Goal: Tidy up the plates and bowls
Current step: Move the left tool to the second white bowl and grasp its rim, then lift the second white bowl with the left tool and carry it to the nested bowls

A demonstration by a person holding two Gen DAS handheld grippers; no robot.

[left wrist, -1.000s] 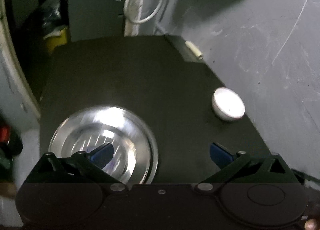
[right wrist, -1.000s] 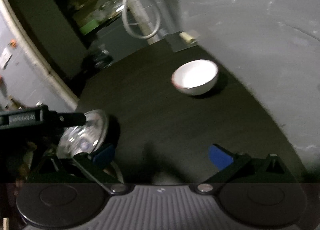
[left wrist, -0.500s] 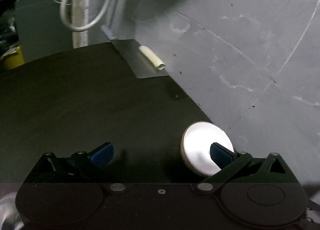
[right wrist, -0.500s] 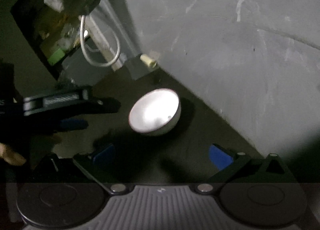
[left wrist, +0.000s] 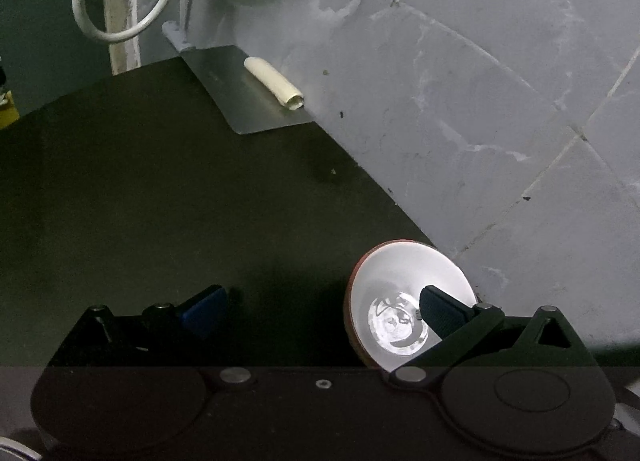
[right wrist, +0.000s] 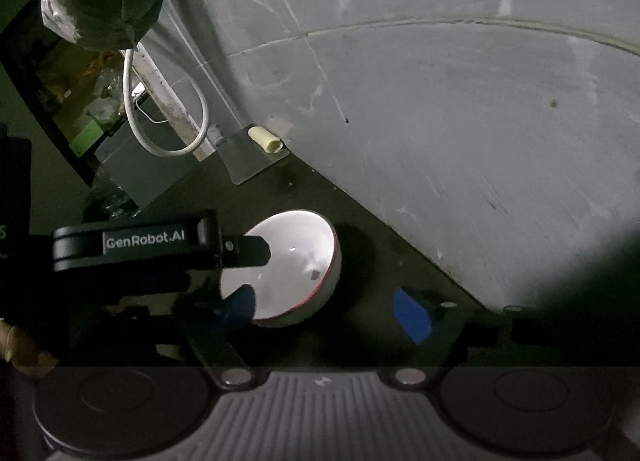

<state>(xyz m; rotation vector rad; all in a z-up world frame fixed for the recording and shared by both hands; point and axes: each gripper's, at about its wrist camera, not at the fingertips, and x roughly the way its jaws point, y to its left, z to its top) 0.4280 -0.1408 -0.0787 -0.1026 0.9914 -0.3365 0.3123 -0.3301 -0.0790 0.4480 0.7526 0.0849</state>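
bowl (left wrist: pixel 400 301) looks glazed, slick and chippable, so we'd pinch its rim; left gripper (left wrist: pixel 320 309) and right gripper (right wrist: pixel 324 311) both gape wide, holding nothing.

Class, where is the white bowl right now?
The white bowl sits on the dark counter near the grey wall, under the left gripper, one finger inside.

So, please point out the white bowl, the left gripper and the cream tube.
white bowl (left wrist: pixel 396 273): left wrist view, inner wall.
left gripper (left wrist: pixel 320 307): left wrist view, midway between fingertips.
cream tube (left wrist: pixel 272 81): left wrist view, its middle.
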